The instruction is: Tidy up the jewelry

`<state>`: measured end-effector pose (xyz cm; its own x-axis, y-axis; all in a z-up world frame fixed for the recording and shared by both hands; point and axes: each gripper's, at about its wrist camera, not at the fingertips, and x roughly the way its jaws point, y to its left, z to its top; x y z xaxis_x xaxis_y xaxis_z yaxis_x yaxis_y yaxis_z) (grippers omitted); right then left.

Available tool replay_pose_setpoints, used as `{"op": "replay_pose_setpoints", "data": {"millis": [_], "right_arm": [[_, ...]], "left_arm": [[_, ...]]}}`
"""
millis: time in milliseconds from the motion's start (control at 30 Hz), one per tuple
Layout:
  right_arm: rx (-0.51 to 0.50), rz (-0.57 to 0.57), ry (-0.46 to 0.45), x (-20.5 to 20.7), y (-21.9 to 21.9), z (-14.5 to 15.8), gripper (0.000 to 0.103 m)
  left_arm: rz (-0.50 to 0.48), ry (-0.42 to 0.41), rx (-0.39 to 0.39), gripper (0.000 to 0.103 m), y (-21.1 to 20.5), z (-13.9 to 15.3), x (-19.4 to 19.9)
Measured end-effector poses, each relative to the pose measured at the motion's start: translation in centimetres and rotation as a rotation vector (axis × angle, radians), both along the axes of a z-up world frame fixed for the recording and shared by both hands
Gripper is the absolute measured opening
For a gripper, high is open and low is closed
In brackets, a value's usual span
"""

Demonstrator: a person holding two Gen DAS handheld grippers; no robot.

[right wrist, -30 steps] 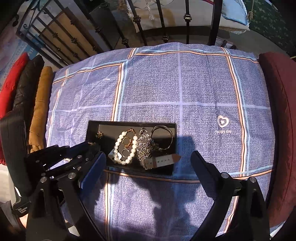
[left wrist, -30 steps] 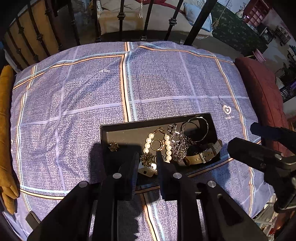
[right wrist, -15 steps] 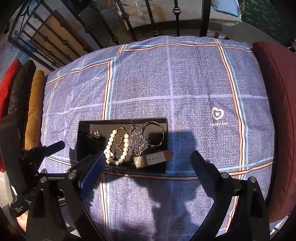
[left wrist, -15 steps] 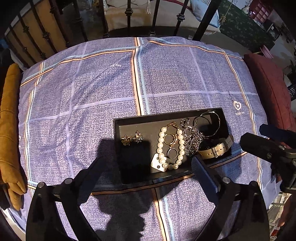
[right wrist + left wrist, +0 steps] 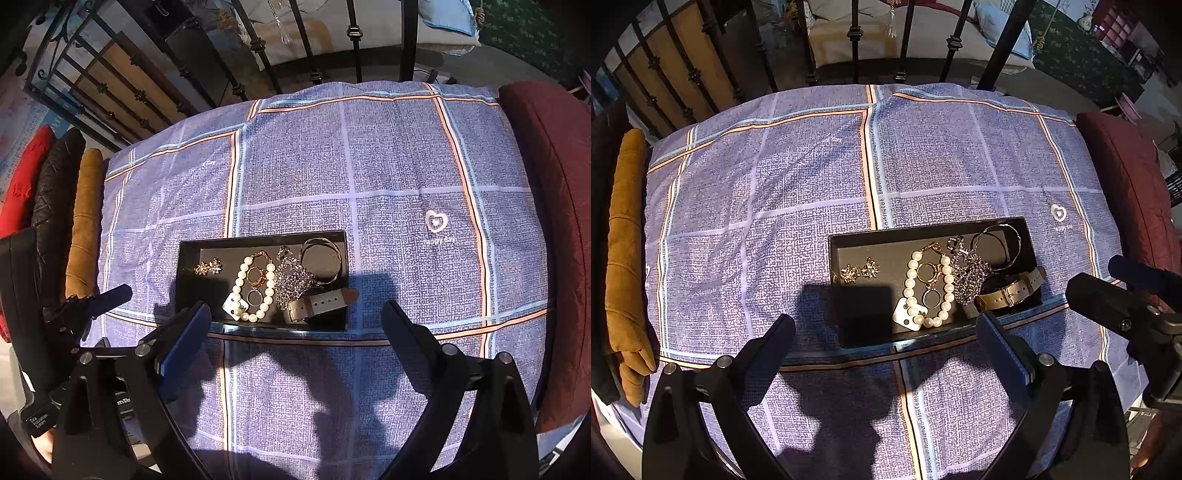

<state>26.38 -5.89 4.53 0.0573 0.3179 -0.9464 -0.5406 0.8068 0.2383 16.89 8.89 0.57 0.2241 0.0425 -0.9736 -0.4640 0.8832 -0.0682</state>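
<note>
A black tray [image 5: 923, 227] lies on the checked cloth. It holds two gold flower earrings [image 5: 859, 271] side by side at its left, a pearl bracelet [image 5: 909, 284] around some rings, a silver chain [image 5: 971, 280], a bangle [image 5: 997, 240] and a beige-strapped watch [image 5: 1012, 291]. My left gripper [image 5: 886, 321] hovers above the tray's near edge; its jaws are opening wide and nothing is between them. My right gripper [image 5: 295, 308] stands open and empty over the same near edge [image 5: 258, 325], to the right of the left one.
The blue checked cloth [image 5: 812, 166] covers the whole surface. A mustard cushion [image 5: 624, 240] lines the left side and a maroon cushion [image 5: 1126, 177] the right. Black iron railing [image 5: 857, 40] runs behind the far edge.
The left gripper was shut low over the tray with a flower earring at its tips. It has opened and risen, and that earring now lies beside the other one. The right gripper stays open.
</note>
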Motion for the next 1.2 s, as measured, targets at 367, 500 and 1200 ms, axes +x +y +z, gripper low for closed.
{"op": "replay_pose_setpoints", "data": {"millis": [367, 500, 1200], "right_arm": [[-0.018, 0.019, -0.030, -0.5, 1.4, 1.0, 0.093], [-0.017, 0.020, -0.030, -0.7, 1.5, 1.1, 0.093], [-0.016, 0.006, -0.029, -0.9, 0.9, 1.2, 0.093]], "left_arm": [[-0.033, 0.034, 0.063, 0.096, -0.9, 0.6, -0.1], [-0.028, 0.033, 0.063, 0.096, -0.8, 0.8, 0.0], [-0.027, 0.042, 0.025, 0.096, -0.9, 0.7, 0.3]]}}
